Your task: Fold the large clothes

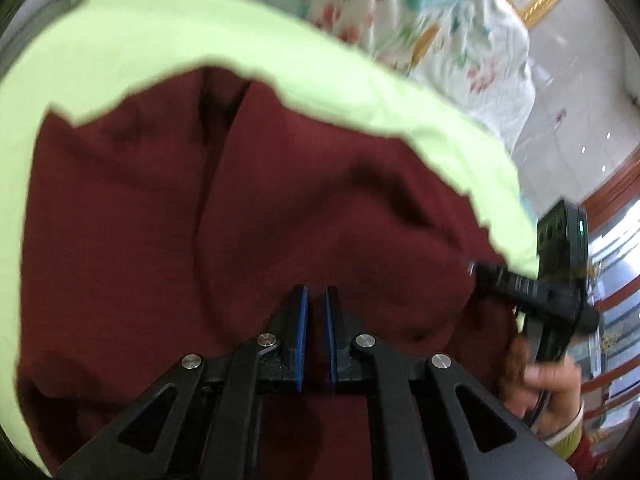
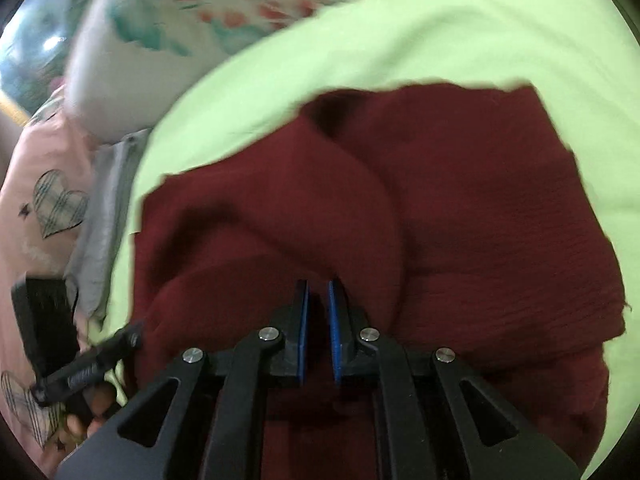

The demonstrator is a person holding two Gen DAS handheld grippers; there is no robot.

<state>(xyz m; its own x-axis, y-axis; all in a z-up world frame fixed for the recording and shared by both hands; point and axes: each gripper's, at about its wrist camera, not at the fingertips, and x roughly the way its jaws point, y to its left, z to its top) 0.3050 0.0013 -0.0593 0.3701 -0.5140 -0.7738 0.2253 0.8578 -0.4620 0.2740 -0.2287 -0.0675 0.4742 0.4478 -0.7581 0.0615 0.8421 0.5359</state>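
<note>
A dark red garment (image 1: 280,184) lies rumpled, with folds running down its middle, on a light green sheet (image 1: 160,40). My left gripper (image 1: 316,292) has its blue pads almost together, pinching a bunched fold of the red cloth at the near edge. In the right wrist view the same garment (image 2: 460,200) spreads over the green sheet (image 2: 440,32), and my right gripper (image 2: 318,286) is pinched on its near edge in the same way. The right gripper (image 1: 476,270) shows at the garment's right edge, held by a hand (image 1: 552,380). The left gripper (image 2: 134,334) shows at its left edge.
A floral quilt (image 1: 440,40) is heaped beyond the green sheet, seen as the quilt (image 2: 180,12) in the right wrist view. A pink cloth with heart prints (image 2: 48,200) and a grey cloth (image 2: 108,208) lie to the left. Pale floor (image 1: 580,80) and wooden furniture (image 1: 616,184) are at right.
</note>
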